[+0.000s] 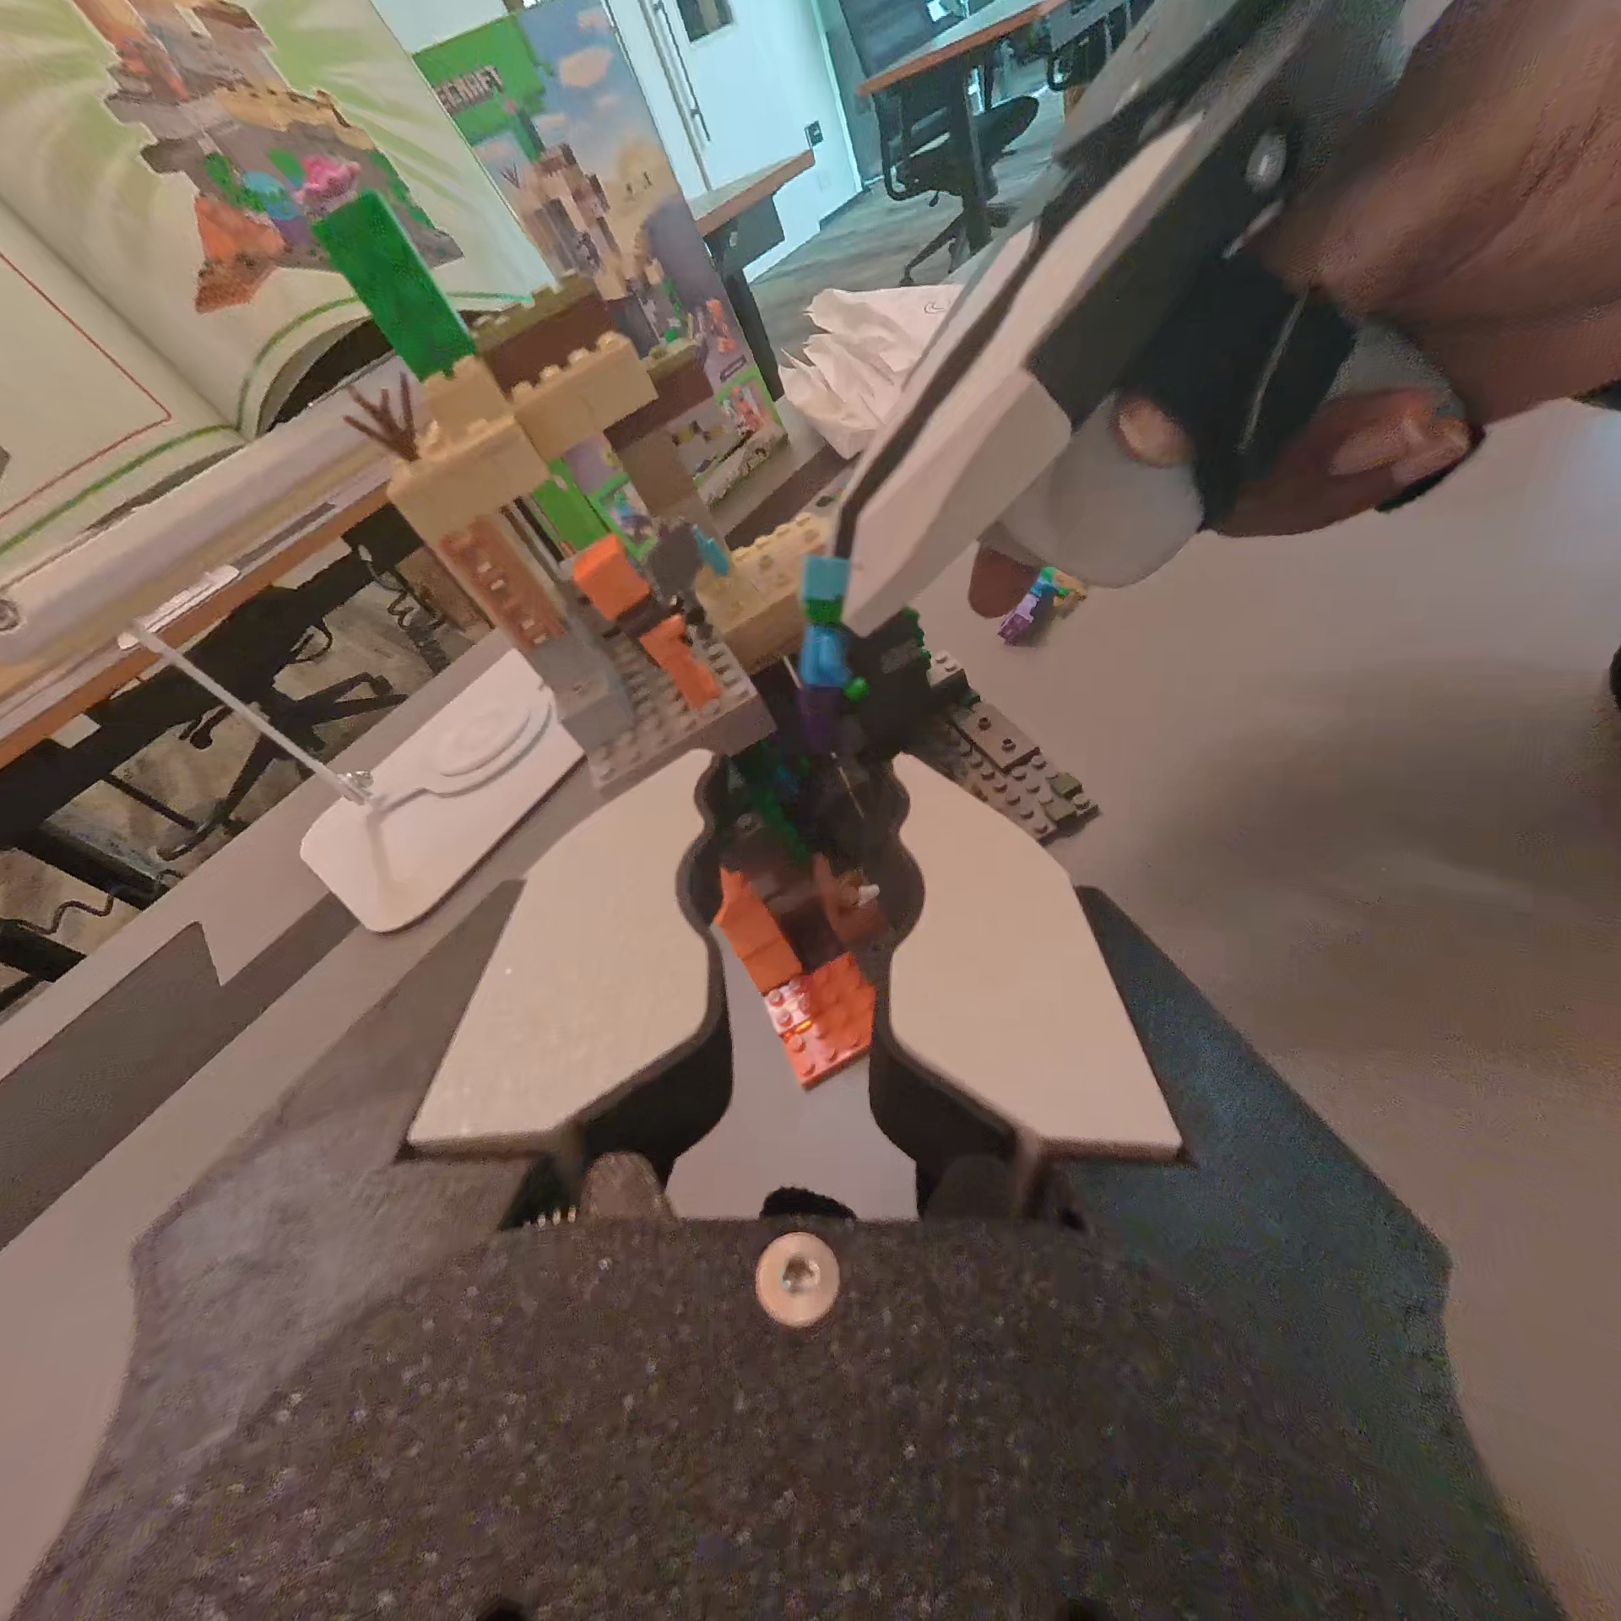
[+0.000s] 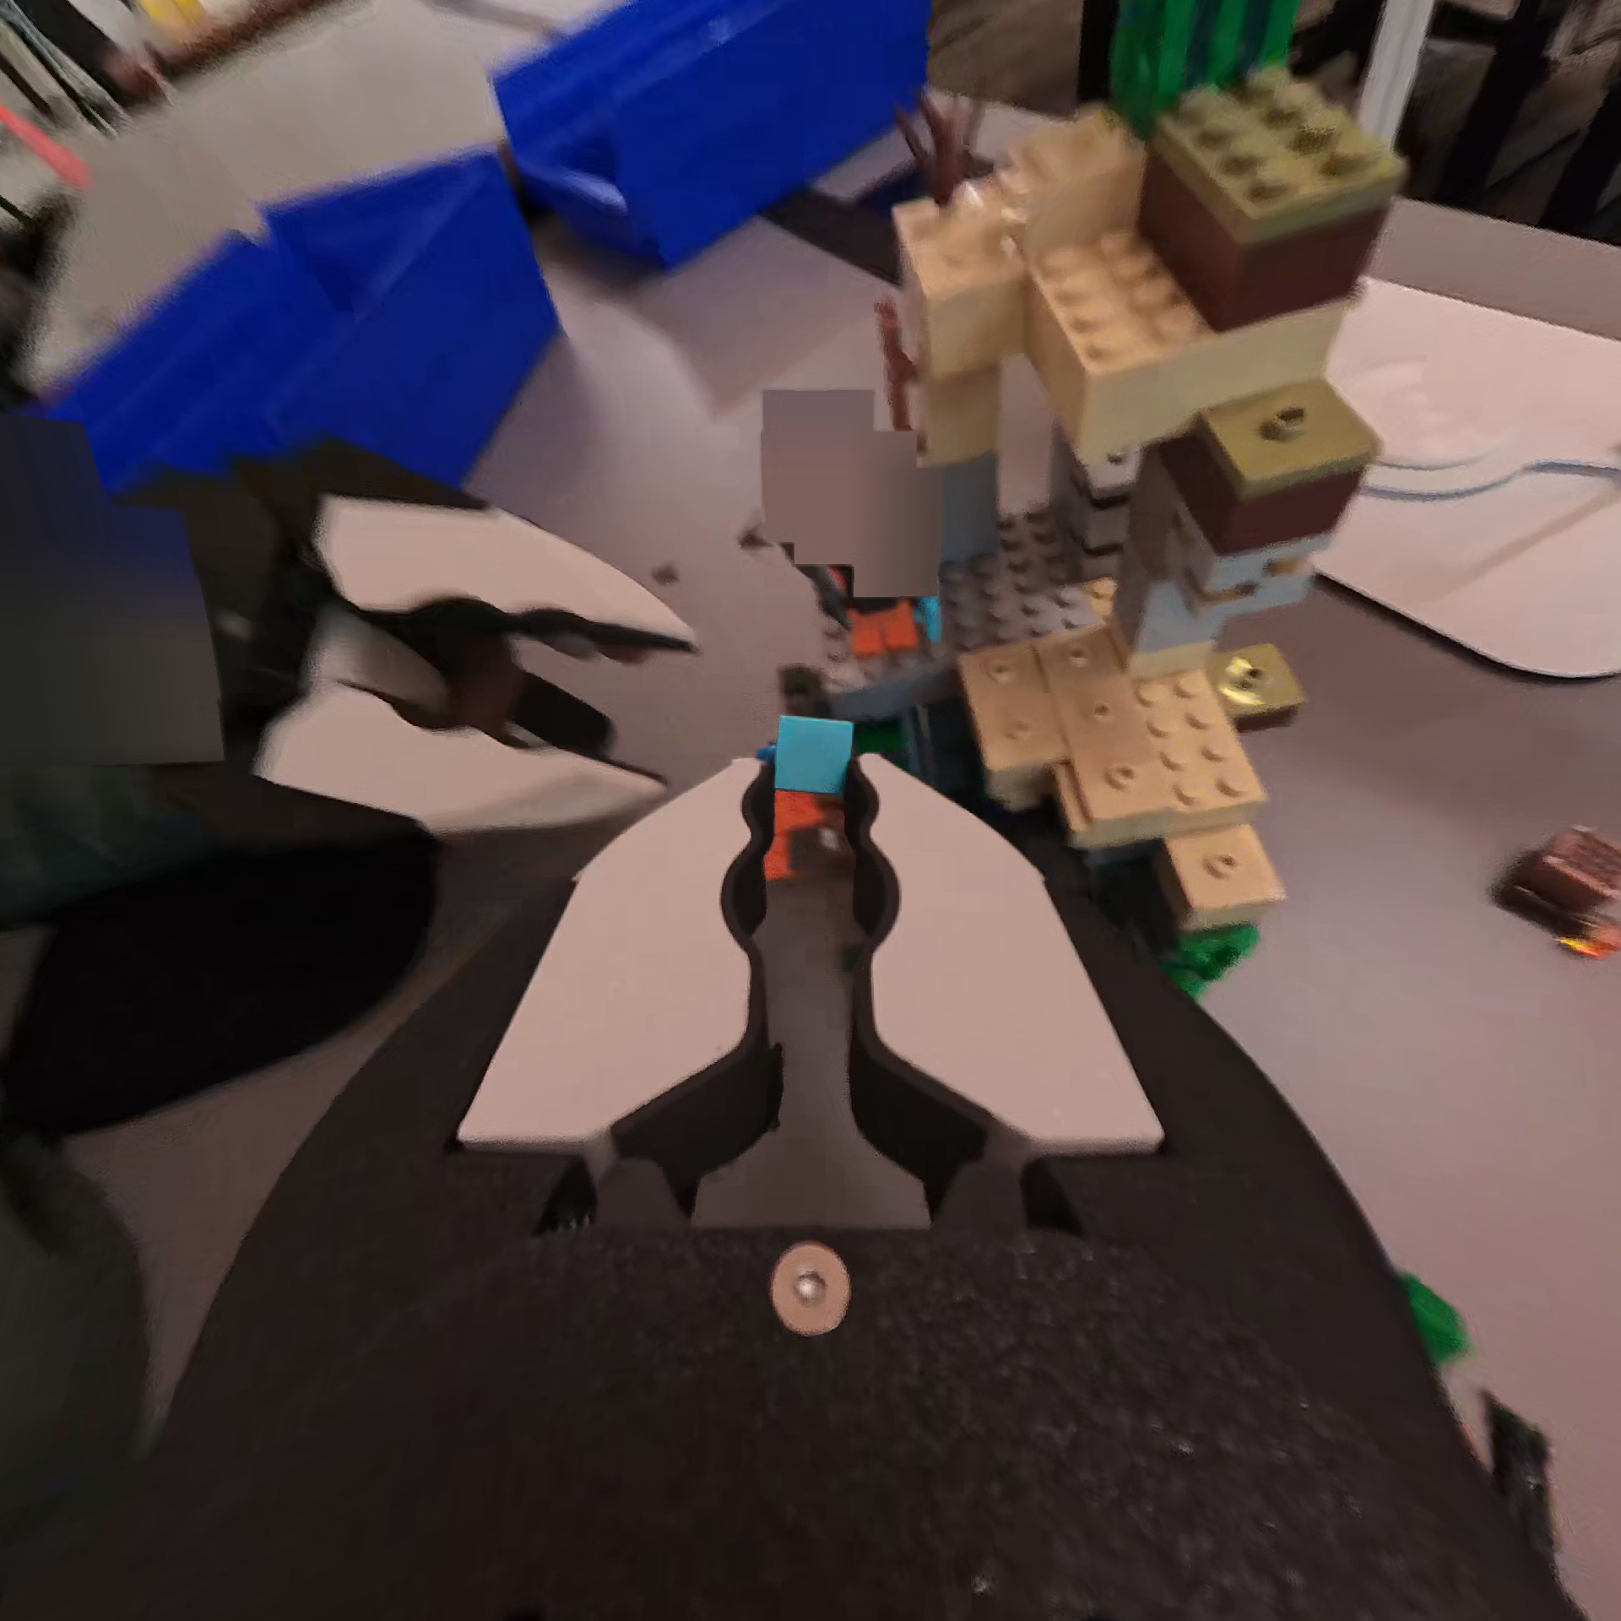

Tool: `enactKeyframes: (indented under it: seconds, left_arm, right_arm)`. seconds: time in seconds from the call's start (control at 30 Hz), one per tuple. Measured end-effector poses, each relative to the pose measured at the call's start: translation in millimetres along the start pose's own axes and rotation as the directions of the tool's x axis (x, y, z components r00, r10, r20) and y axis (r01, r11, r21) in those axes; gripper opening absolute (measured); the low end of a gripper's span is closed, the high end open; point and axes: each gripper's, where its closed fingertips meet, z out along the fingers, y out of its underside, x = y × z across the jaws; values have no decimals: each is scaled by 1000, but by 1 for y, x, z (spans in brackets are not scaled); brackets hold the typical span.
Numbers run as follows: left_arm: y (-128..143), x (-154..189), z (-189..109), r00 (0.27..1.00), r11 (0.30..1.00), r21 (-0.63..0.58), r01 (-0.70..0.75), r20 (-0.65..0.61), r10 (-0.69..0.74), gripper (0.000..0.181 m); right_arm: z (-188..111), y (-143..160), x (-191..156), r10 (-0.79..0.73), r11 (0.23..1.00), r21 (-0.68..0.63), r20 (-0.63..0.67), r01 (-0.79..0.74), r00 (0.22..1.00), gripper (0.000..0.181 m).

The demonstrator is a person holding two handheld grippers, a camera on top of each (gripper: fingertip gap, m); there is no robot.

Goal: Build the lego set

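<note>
The lego model [image 1: 526,439], a tan, brown and grey tower with green vines and orange pieces, stands on the grey table [image 1: 1316,877]. My left gripper [image 1: 803,772] is closed around its lower orange and brown part [image 1: 789,912]. My right gripper [image 1: 855,605] comes in from the upper right in a person's hand. It is shut on a small figure [image 1: 823,631] with a cyan head, held close to the model's tan ledge. In the right wrist view the figure's cyan head [image 2: 811,746] sits between my right gripper's tips [image 2: 809,767]. The model [image 2: 1123,333] is to the right and the left gripper [image 2: 667,702] to the left.
An open instruction booklet [image 1: 175,219] and the set's box [image 1: 614,219] stand behind the model. A white stand base [image 1: 439,789] lies left, a dark grey plate [image 1: 1009,772] right. Another small figure [image 1: 1039,601] and a brown brick [image 2: 1566,886] lie loose. Blue bins [image 2: 395,307] stand beyond. Left tips to right tips: about 4 cm. My right gripper's tips are some 10 cm from the dark grey plate [image 1: 1009,772].
</note>
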Motion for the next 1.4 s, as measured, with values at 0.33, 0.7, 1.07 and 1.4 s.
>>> enactKeyframes:
  seconds: [0.33, 0.7, 1.07, 1.4]
  left_arm:
    - [53, -40, 5, 988, 981, -139, 132, -56, -141, 24]
    - [70, -29, 21, 976, 975, -187, 123, -155, -153, 26]
    - [71, -28, 22, 978, 976, -193, 106, -158, -137, 25]
    - [72, -25, 25, 977, 975, -204, 86, -176, -123, 25]
  right_arm:
    - [34, 41, 31, -237, 943, -271, -147, 191, 960, 15]
    - [48, 44, 33, -302, 901, -371, -167, 224, 938, 15]
    - [51, 49, 35, -314, 893, -388, -173, 228, 934, 15]
    - [50, 50, 36, -346, 861, -449, -174, 239, 922, 16]
